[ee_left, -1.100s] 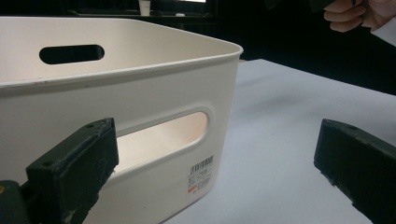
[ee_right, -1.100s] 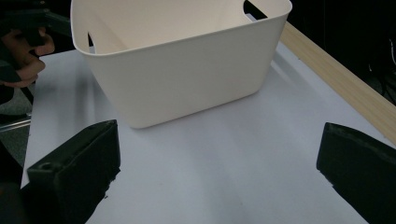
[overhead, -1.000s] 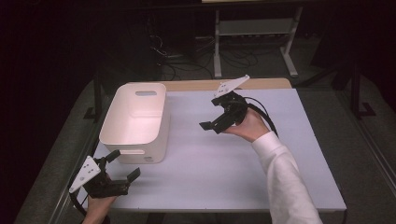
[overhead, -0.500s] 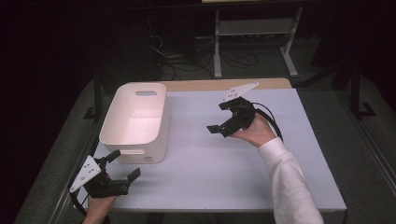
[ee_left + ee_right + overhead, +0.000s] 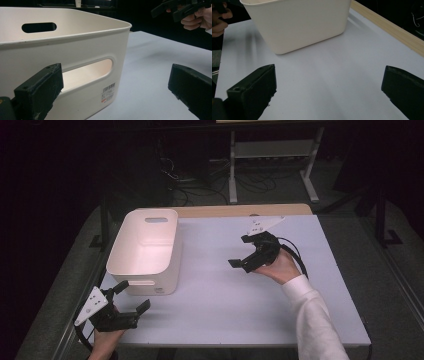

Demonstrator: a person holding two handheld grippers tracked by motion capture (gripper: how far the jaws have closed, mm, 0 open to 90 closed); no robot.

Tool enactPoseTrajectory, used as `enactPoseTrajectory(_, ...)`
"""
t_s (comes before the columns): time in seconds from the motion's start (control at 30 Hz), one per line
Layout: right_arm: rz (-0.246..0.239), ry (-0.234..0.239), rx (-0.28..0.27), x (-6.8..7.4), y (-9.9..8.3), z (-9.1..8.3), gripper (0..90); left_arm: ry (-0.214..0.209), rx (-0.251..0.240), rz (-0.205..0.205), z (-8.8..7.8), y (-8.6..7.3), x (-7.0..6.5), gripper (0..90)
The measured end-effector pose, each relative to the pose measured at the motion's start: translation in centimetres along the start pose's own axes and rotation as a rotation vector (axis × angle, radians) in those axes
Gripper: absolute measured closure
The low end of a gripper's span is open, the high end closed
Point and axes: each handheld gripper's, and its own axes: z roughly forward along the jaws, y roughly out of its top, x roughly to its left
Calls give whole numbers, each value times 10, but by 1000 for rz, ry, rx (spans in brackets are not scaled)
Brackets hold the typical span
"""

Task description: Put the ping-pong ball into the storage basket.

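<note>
So here's the setup: a white plastic storage bin (image 5: 145, 251) sits on the left half of the pale table (image 5: 225, 295), long side running away from the person, with a cut-out handle slot in each short end. It looks empty from above, and there's nothing else on the tabletop

The left gripper (image 5: 131, 299) is parked low at the near left corner of the table, just in front of the bin's near end. In the left gripper view the jaws stand wide apart with nothing between them, and they line up roughly with the near handle slot and the little barcode sticker (image 5: 108, 91) beside it. My guess is it's staged there to grab that end wall or the slot, since that's the obvious place to get a hold on the bin

The right gripper (image 5: 241, 251) hovers above the middle of the table, well apart from the bin's right side, jaws also spread wide and empty. Its own view looks down at the bin's long wall and bare table, with the wooden strip (image 5: 392, 30) along the table's far edge off to one side, so it seems aimed toward the bin without being committed yet

Compared with a second ago: the right gripper has drifted right and a bit nearer the person, away from the bin, and tilted differently. The left gripper and the bin haven't budged
</note>
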Motion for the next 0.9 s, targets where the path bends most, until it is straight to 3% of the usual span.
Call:
enactPoseTrajectory(0.57,-9,-30,-37,9,-24,-11,0,-5,-14,0,0,0,0,0)
enactPoseTrajectory(0.9,9,-55,-51,11,-41,-21,0,-5,-9,0,0,0,0,0)
